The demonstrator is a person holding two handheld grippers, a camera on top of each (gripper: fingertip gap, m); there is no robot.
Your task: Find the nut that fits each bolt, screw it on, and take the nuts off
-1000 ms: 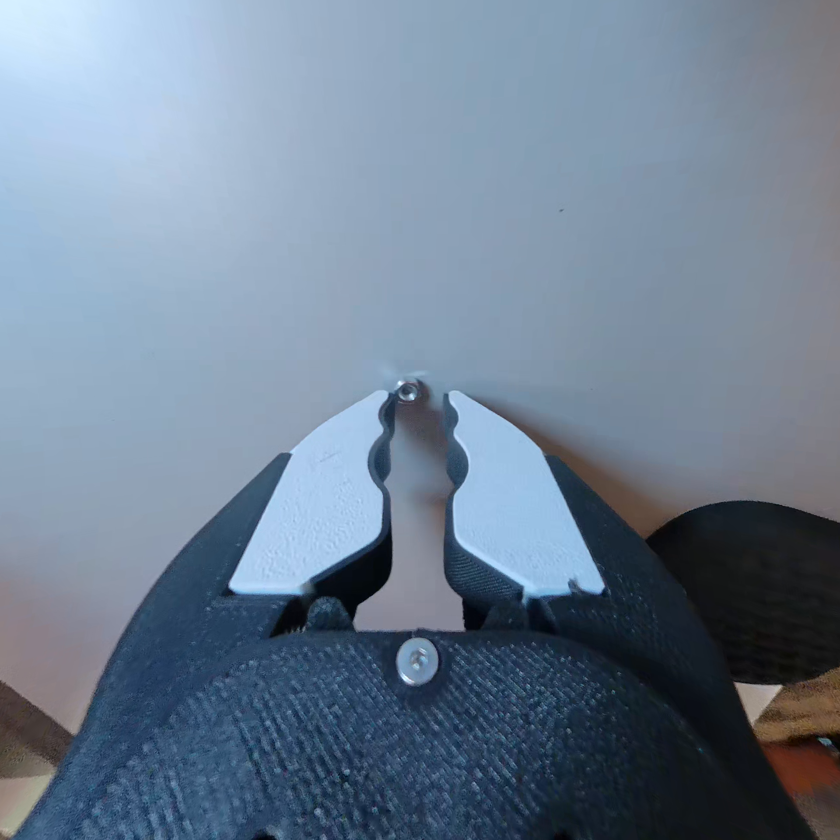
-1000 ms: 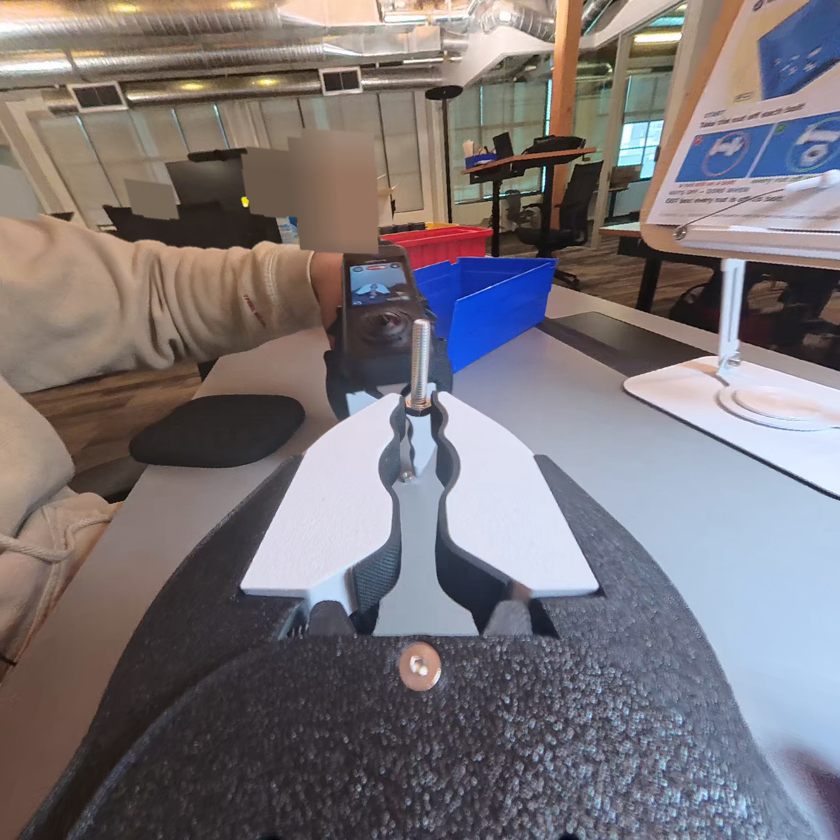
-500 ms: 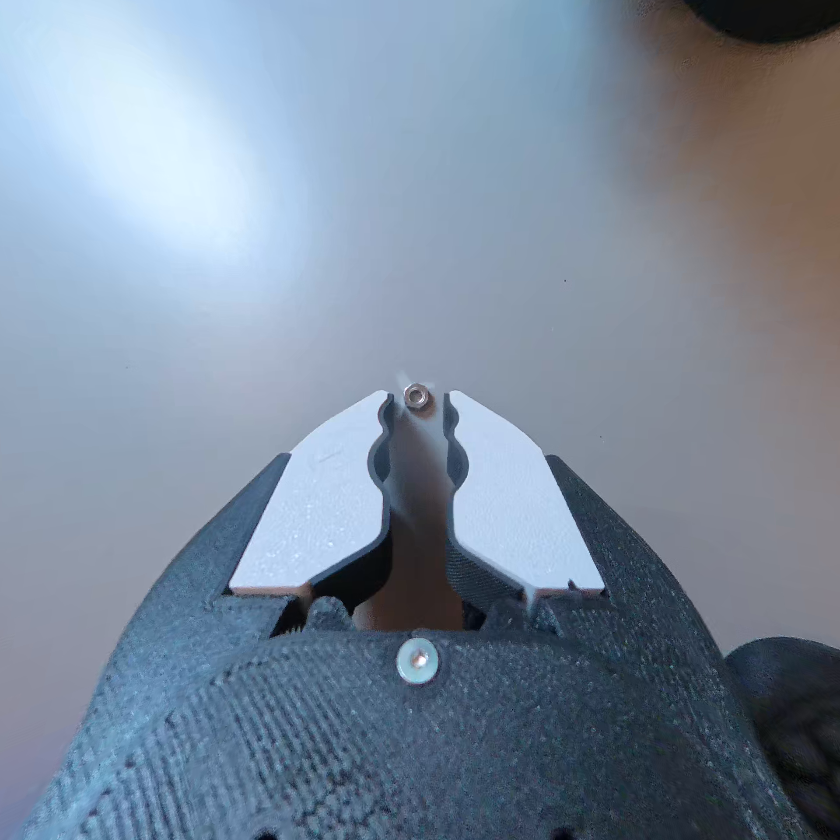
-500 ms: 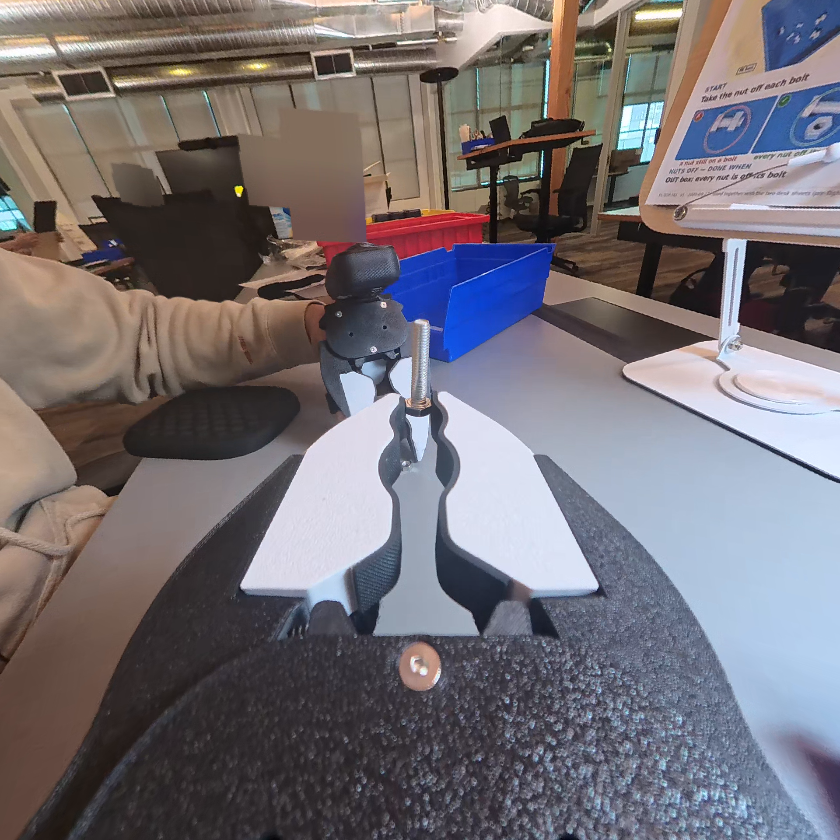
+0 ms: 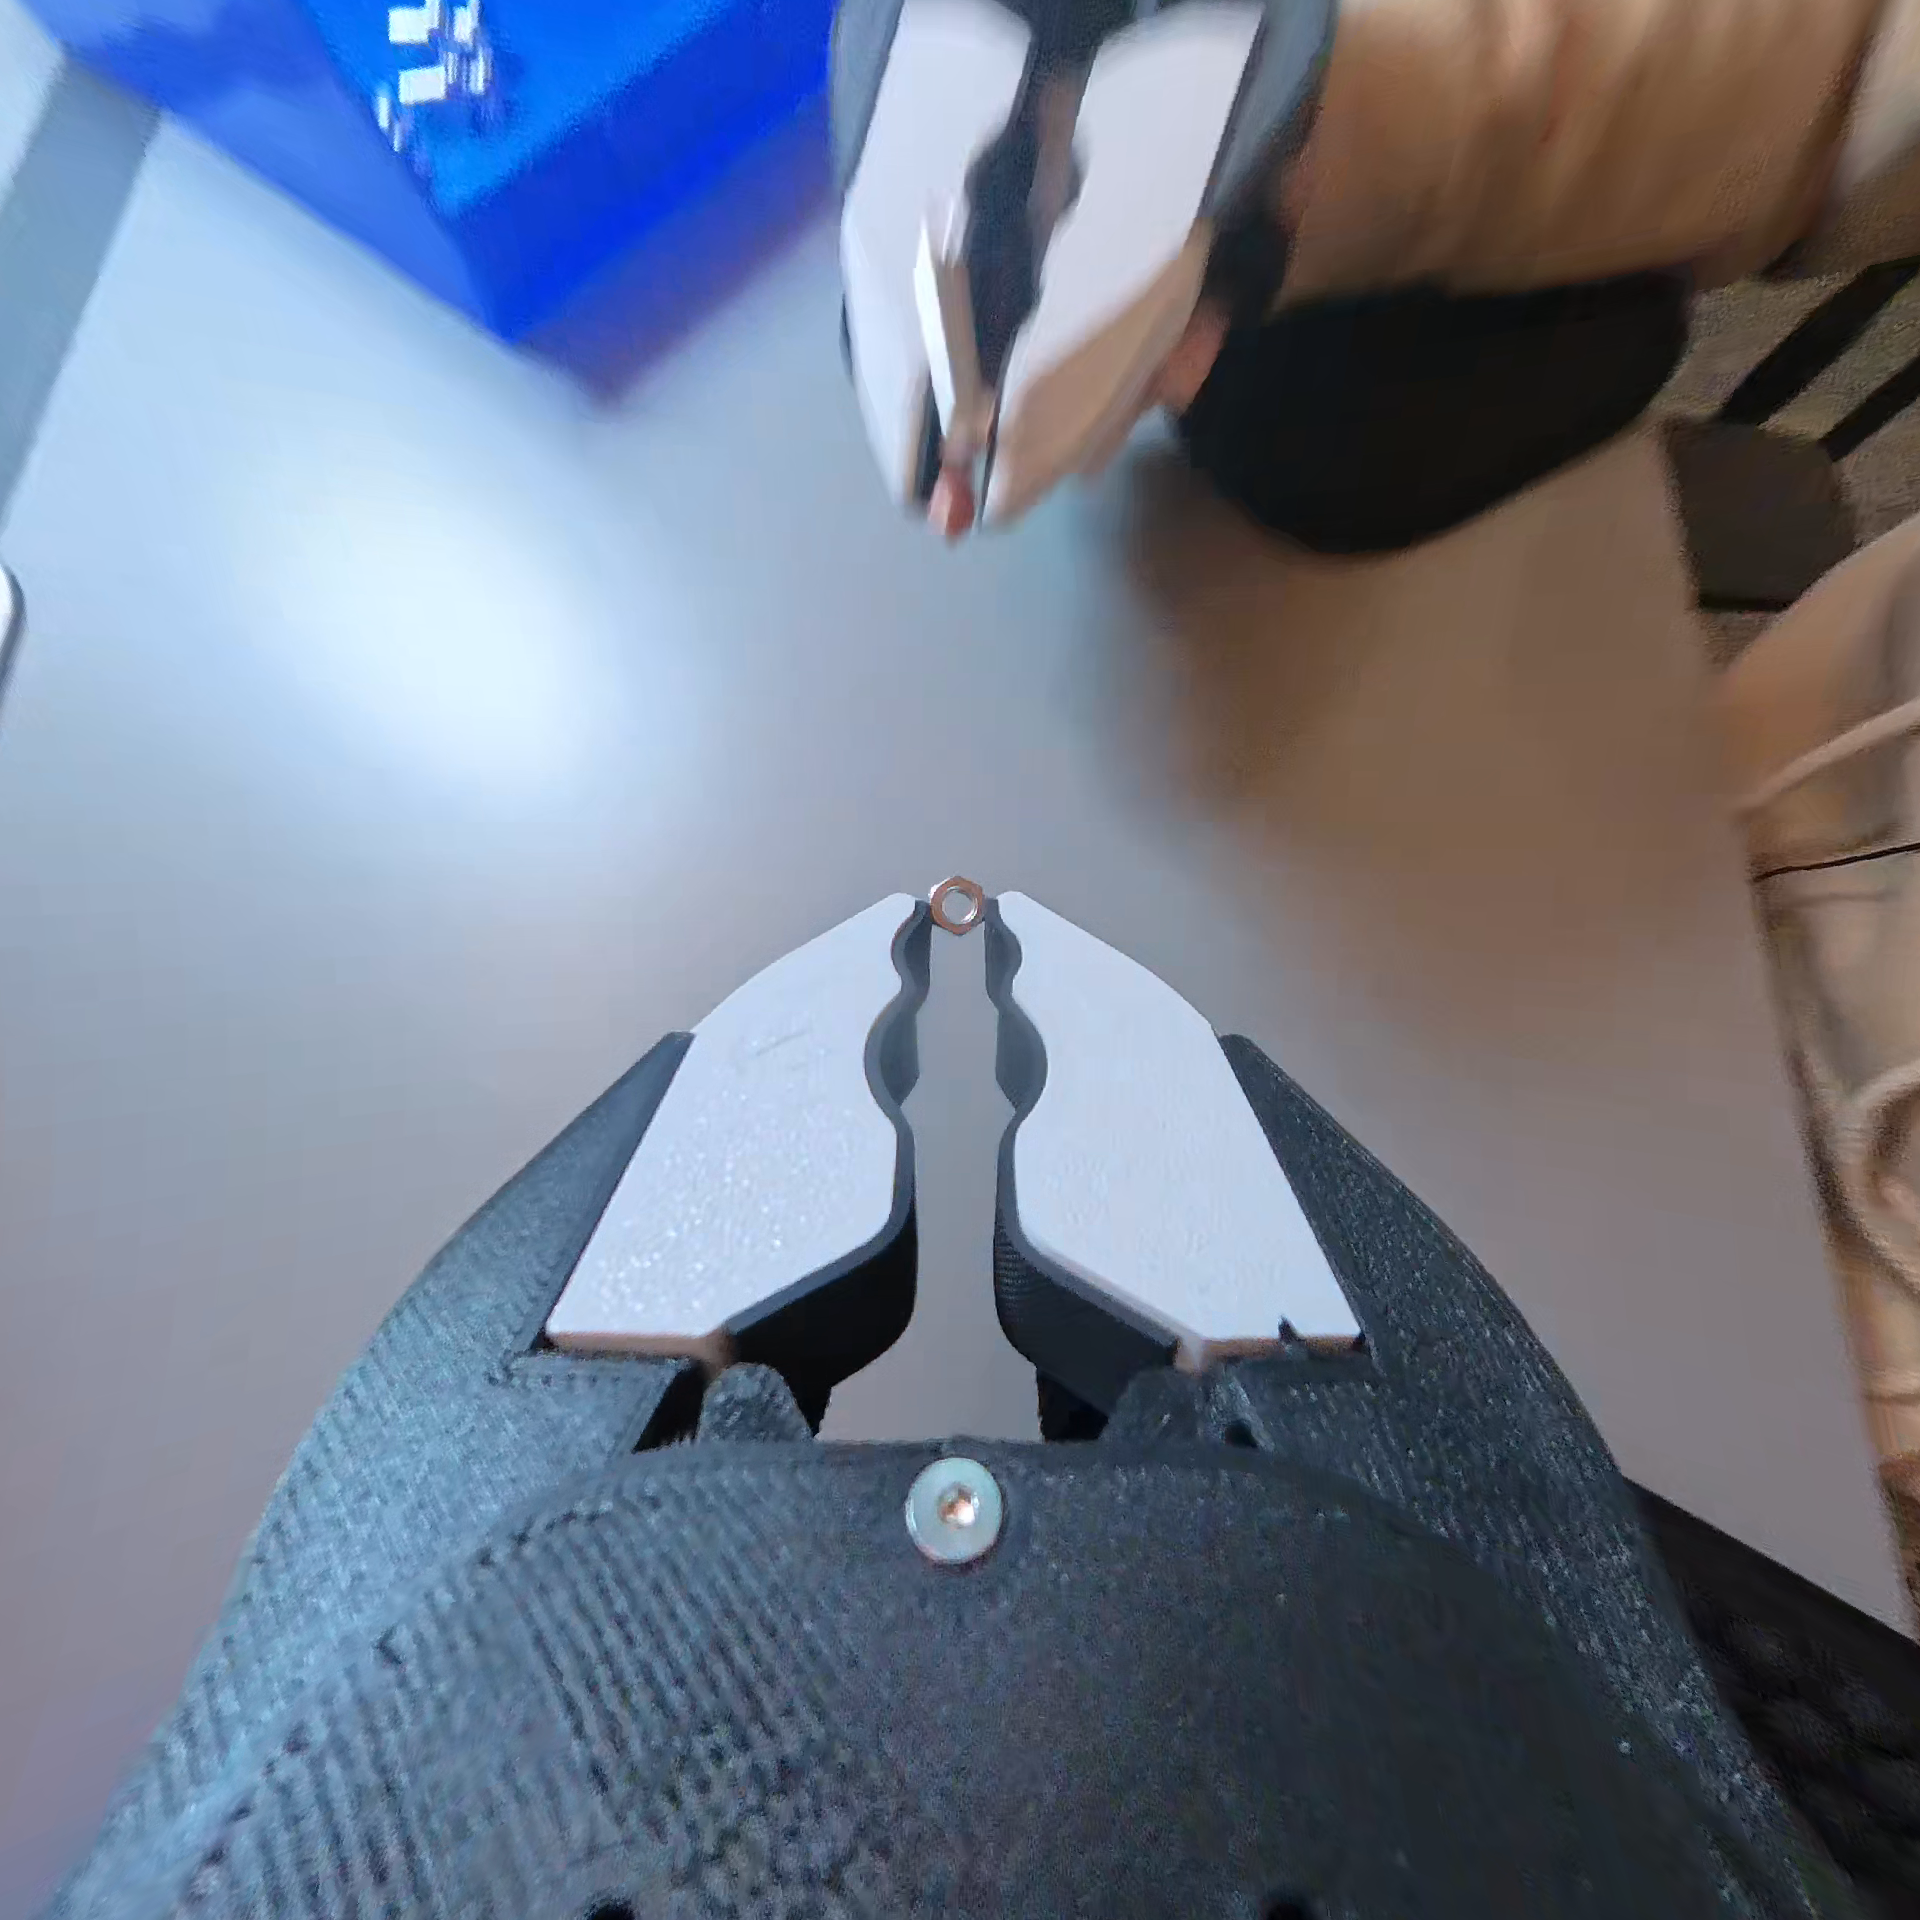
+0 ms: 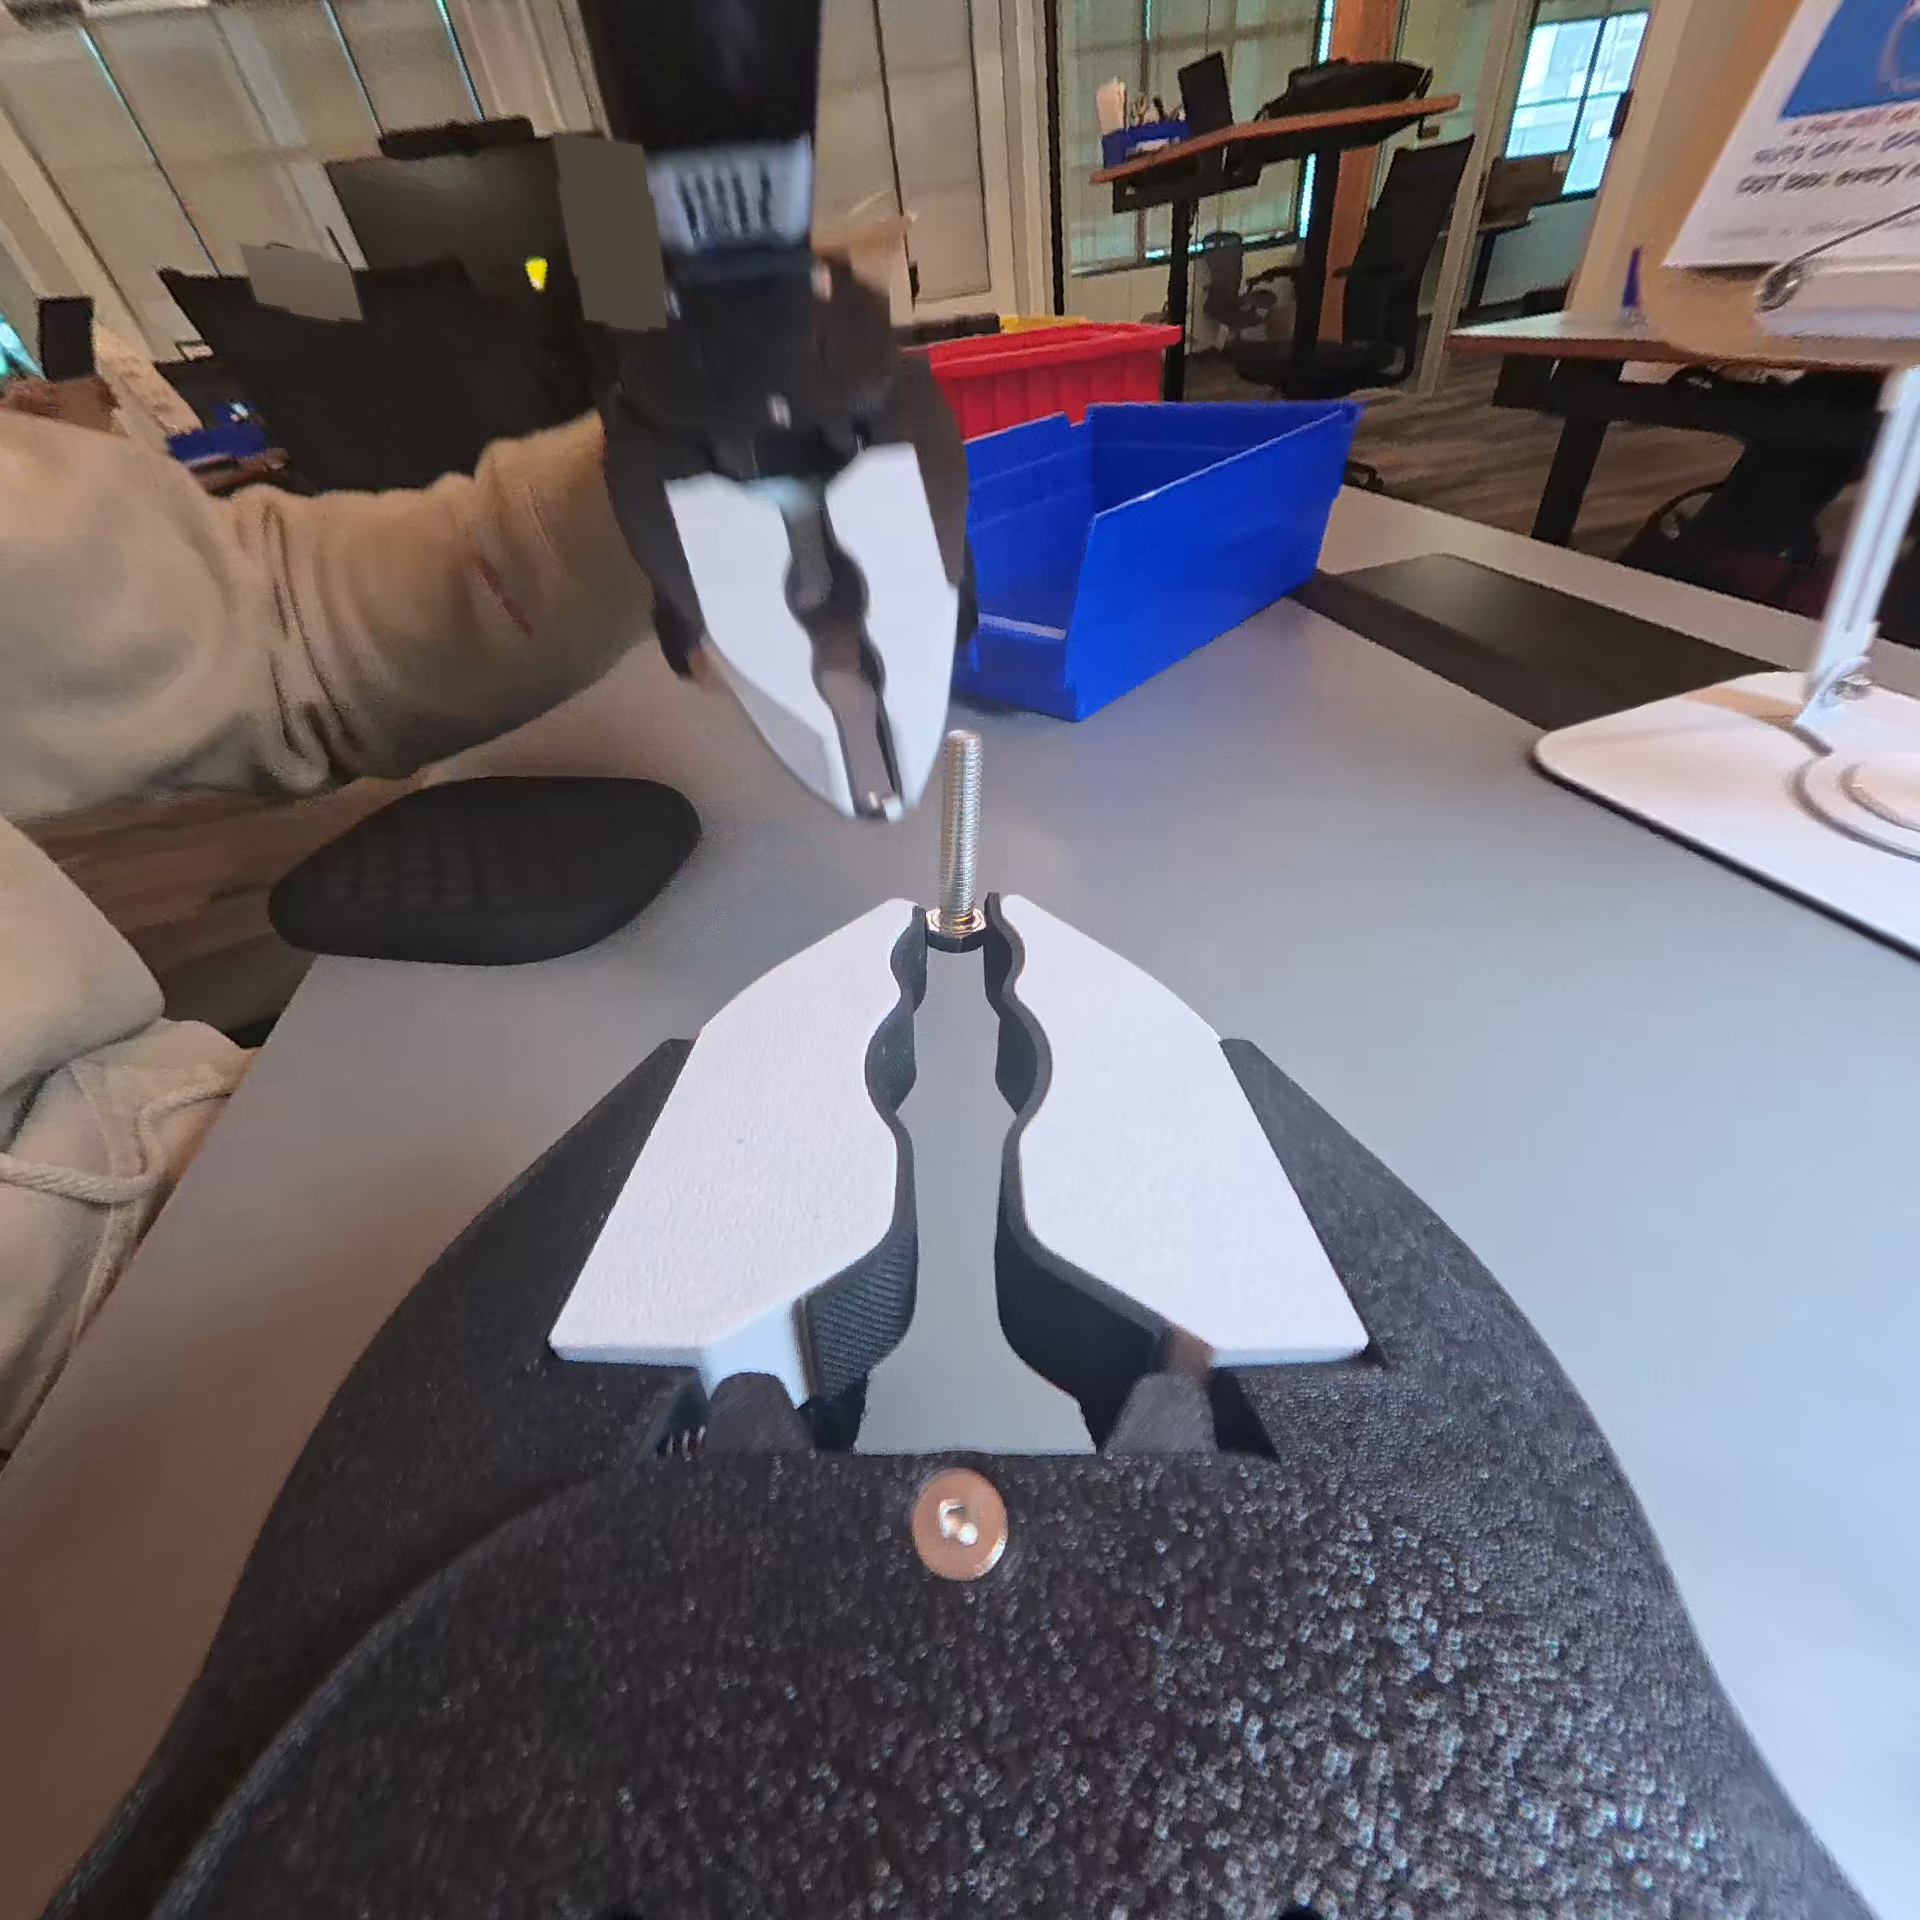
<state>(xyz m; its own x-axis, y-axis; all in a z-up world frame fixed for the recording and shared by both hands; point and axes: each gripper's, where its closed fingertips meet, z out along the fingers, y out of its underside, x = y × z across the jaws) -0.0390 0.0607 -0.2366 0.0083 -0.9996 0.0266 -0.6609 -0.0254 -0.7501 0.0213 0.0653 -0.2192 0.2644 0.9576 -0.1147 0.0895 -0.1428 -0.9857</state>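
Observation:
My right gripper (image 6: 958, 916) is shut on the base of a silver threaded bolt (image 6: 961, 810) and holds it upright above the grey table (image 6: 1351, 987). My left gripper (image 5: 956, 902) is shut on a small hex nut (image 5: 957, 914) at its fingertips. In the right wrist view the left gripper (image 6: 878, 795) points down, its tip just left of the bolt's top, not touching it. In the left wrist view the right gripper (image 5: 961, 488) is blurred at the top.
A blue bin (image 6: 1143, 540) stands behind the bolt, with a red bin (image 6: 1049, 358) behind it. A black pad (image 6: 478, 873) lies at the table's left edge. A white stand base (image 6: 1714, 758) sits at the right. A person's cream sleeve (image 6: 260, 613) reaches in from the left. Some 7 cm of space lies between my two pairs of fingers.
My left gripper has risen from the table with the nut and swung over to just beside the bolt's top. The right gripper has kept the bolt upright.

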